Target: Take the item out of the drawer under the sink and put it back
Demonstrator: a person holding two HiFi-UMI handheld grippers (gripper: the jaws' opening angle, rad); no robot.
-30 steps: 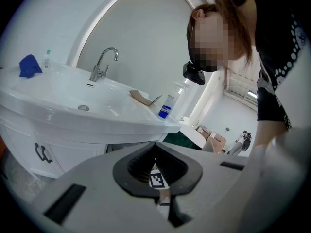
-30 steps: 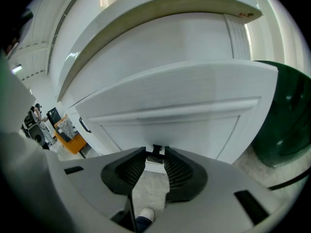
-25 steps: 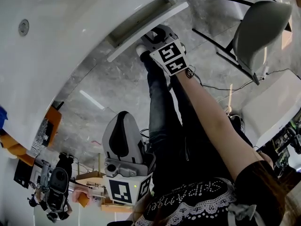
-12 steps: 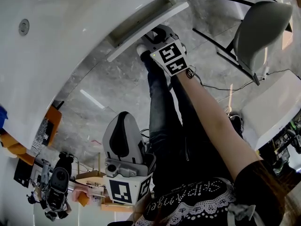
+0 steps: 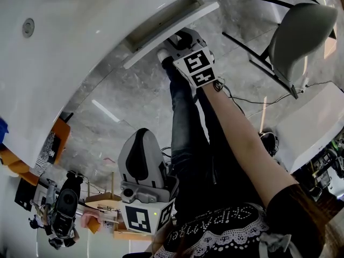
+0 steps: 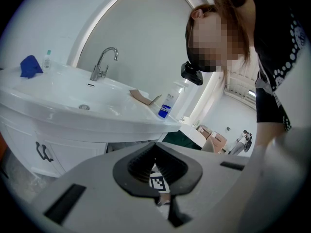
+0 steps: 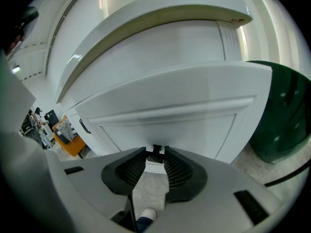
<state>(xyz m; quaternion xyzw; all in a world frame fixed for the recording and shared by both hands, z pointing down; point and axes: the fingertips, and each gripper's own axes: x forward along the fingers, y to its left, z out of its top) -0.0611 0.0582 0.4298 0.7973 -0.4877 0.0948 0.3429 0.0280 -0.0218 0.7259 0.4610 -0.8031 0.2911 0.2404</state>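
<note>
White glossy vanity (image 5: 80, 47) took up the head view's top-left; it had a curved front and a smooth rounded rim. Grey veined stone floor (image 5: 129, 85) beside it, polished, with open room toward the left edge. A grey shell chair (image 5: 301, 31) on thin black legs stood at the top-right corner, well apart from the vanity.

The drawer (image 7: 184, 106) under the sink had a flat white panel front with a raised moulding. It stood a little out from the cabinet, with a dark gap showing along its top edge. I could not see inside it, so the item showed in no view.

A dark green rounded thing (image 7: 284, 115) sat just beside the drawer's right end, so room was tight on that side.

My right gripper (image 7: 158, 149) was clamped on the small black drawer handle (image 7: 157, 152) at the panel's lower edge, with ribbed pads on either side of it. My left gripper (image 6: 155, 144) hung low and clear of the vanity, tips pressed together with nothing between them.

On the basin (image 6: 58, 98) rim: a curved chrome tap (image 6: 104, 62), a clear bottle with blue label (image 6: 167, 103) near the right end, and a crumpled blue cloth (image 6: 30, 66) at the far left.
</note>
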